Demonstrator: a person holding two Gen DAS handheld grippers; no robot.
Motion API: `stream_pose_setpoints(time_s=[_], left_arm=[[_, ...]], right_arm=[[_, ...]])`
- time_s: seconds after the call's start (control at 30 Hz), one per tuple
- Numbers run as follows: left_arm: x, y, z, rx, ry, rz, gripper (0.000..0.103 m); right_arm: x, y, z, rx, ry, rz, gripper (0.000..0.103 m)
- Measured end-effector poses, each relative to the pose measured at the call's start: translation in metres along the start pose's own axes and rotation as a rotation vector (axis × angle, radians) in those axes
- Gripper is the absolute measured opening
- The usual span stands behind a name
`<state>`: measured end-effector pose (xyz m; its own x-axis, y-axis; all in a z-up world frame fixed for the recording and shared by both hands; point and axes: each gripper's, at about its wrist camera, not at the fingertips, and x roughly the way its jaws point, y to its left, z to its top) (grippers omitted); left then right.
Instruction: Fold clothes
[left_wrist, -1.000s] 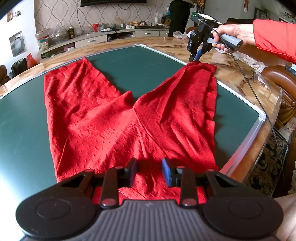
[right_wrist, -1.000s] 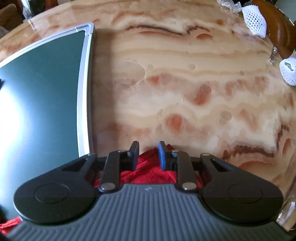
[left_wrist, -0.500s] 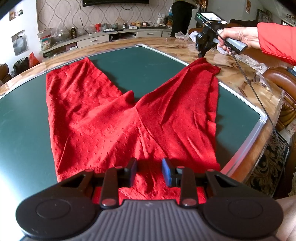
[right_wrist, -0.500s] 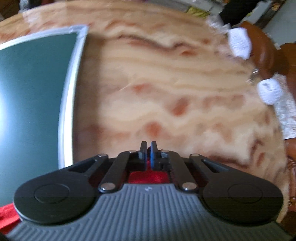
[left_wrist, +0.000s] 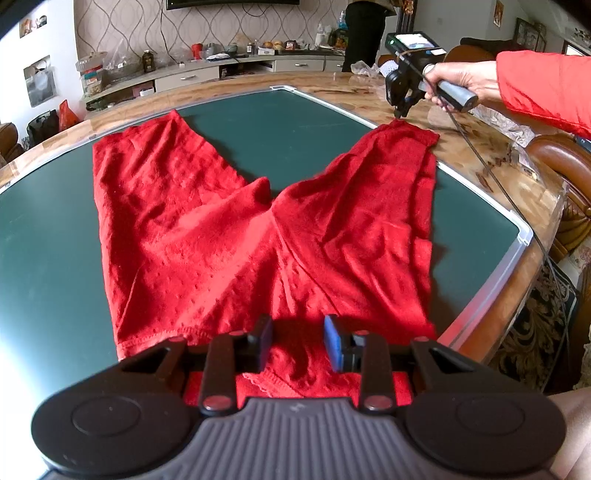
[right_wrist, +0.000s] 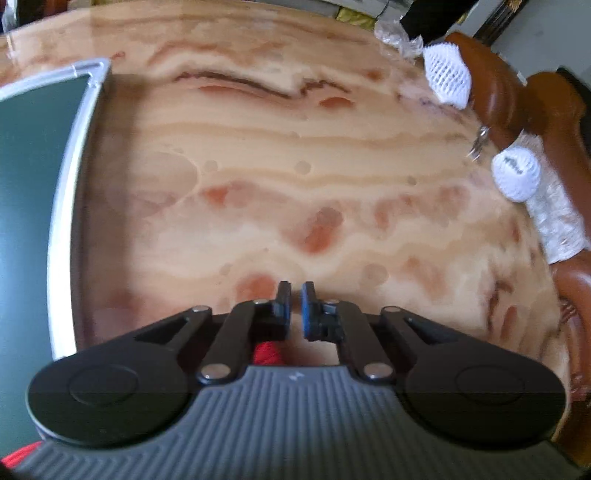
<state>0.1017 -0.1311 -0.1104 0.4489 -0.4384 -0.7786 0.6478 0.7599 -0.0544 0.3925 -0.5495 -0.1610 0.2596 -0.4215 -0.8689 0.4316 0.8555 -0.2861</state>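
Observation:
Red trousers (left_wrist: 258, 236) lie spread flat on the green mat (left_wrist: 44, 229), legs pointing away in a V. My left gripper (left_wrist: 298, 343) hangs open over the waistband, cloth showing beneath the gap. A hand (left_wrist: 458, 79) holds my right gripper (left_wrist: 400, 112) just above the far hem of the right leg (left_wrist: 410, 131), which lies past the mat's rim on the marbled table. In the right wrist view the right gripper (right_wrist: 295, 310) has its jaws opening, a narrow gap with nothing between the pads. A bit of red cloth (right_wrist: 266, 352) shows below the fingers.
The mat's silver rim (right_wrist: 64, 206) runs along the left of the marbled table (right_wrist: 295, 166). Two white net-wrapped items (right_wrist: 447, 79) (right_wrist: 517, 177) sit by brown chairs (left_wrist: 565, 177) at the right. A cable hangs from the right gripper. A cluttered sideboard stands at the back.
The right gripper closed at the right leg's hem, drew it farther out over the table's edge, then parted its jaws and rose off the cloth. The left gripper stayed put.

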Motion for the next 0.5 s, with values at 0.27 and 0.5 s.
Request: stream_pose_setpoints(time_s=[0.27,0.5], left_arm=[[0.001,-0.001,0.001,0.001,0.003,0.005,0.036],[0.002,-0.001,0.002,0.005,0.007,0.002,0.037]], right_arm=[[-0.029,-0.034,-0.011,0.02,-0.033,0.141,0.032],[-0.033,-0.021,-0.035,-0.131,-0.034,0.232,0.032]])
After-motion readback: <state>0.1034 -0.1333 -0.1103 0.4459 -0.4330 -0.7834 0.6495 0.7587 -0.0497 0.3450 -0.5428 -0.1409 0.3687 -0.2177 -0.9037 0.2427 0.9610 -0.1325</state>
